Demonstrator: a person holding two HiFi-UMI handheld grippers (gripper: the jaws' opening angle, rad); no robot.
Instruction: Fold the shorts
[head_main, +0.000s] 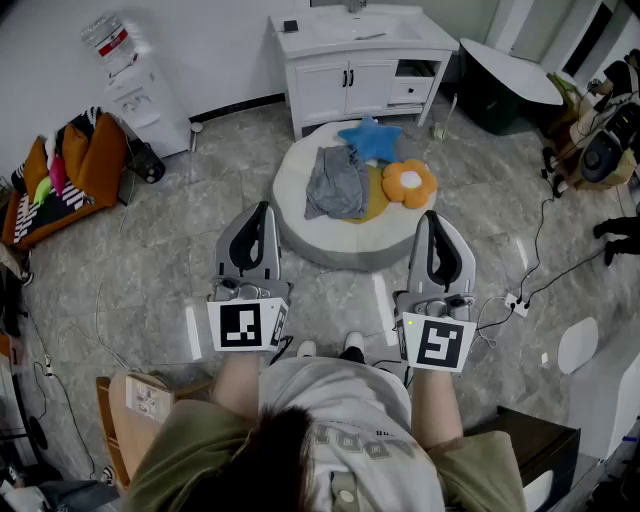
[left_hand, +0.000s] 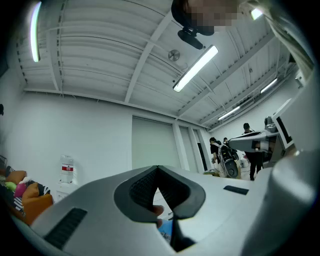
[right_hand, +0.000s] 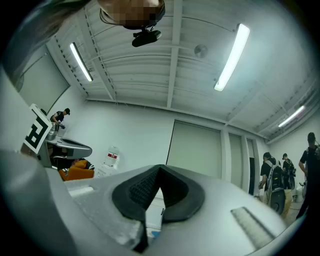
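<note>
On the round white floor cushion (head_main: 300, 240), on the far side from the person in the head view, lie the grey fabric shorts (head_main: 336, 183). They are loosely crumpled on its left half. Close at their right rest a blue star-shaped pillow (head_main: 371, 138) and an orange flower-shaped pillow (head_main: 410, 184). The left gripper (head_main: 263, 210) and the right gripper (head_main: 432, 218) are held side by side on the near side of the cushion. Neither one touches the shorts.

The left gripper view looks along the jaws toward a white wall (left_hand: 75, 130), and the shorts do not show there. The two dark ribbed pads (left_hand: 137, 192) meet at their tips with nothing between them, so this gripper is closed and empty.

The right gripper view shows the same. The pads are pressed together, no cloth is in them, and behind them are only the wall and a long ceiling lamp (right_hand: 228, 57).

I judge the shorts to be light, soft and limp. They will sag when lifted and can slip out of a shallow pinch. It seems best to take them at the waistband or at the hem corners, one gripper at each side, and to bite well into the cloth. I cannot tell from here which edge is the waistband.
</note>
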